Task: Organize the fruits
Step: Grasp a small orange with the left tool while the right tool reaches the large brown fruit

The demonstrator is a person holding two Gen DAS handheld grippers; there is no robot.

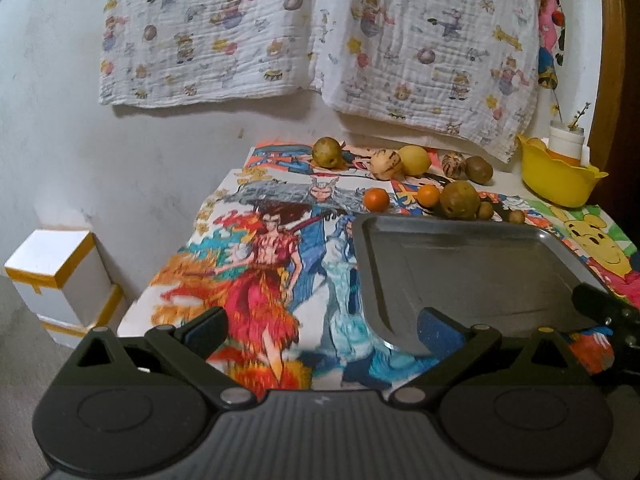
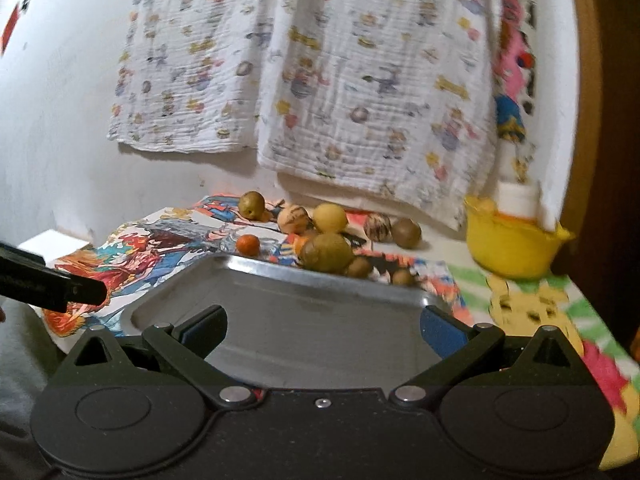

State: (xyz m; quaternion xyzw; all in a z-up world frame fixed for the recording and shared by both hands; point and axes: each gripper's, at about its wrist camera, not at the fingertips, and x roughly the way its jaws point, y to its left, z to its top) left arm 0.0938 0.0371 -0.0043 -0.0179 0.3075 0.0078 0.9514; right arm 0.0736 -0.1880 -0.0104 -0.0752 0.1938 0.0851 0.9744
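Fruits (image 1: 459, 199) scattered on the patterned cloth (image 1: 256, 280) beyond the far rim of the metal tray (image 1: 480, 276), yellow bowl (image 1: 556, 180) at far right, left gripper (image 1: 322, 334) and right gripper (image 2: 324, 330) both held with jaws spread apart, nothing gripped.

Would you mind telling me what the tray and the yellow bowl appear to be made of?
The tray looks like metal, probably steel or aluminium: grey, with a bright rim and dull, streaky reflections on its floor. The yellow bowl looks like moulded plastic: uniform saturated colour, a soft sheen and a wavy, scalloped rim. Neither can be confirmed by look alone.

No text or labels can be read.
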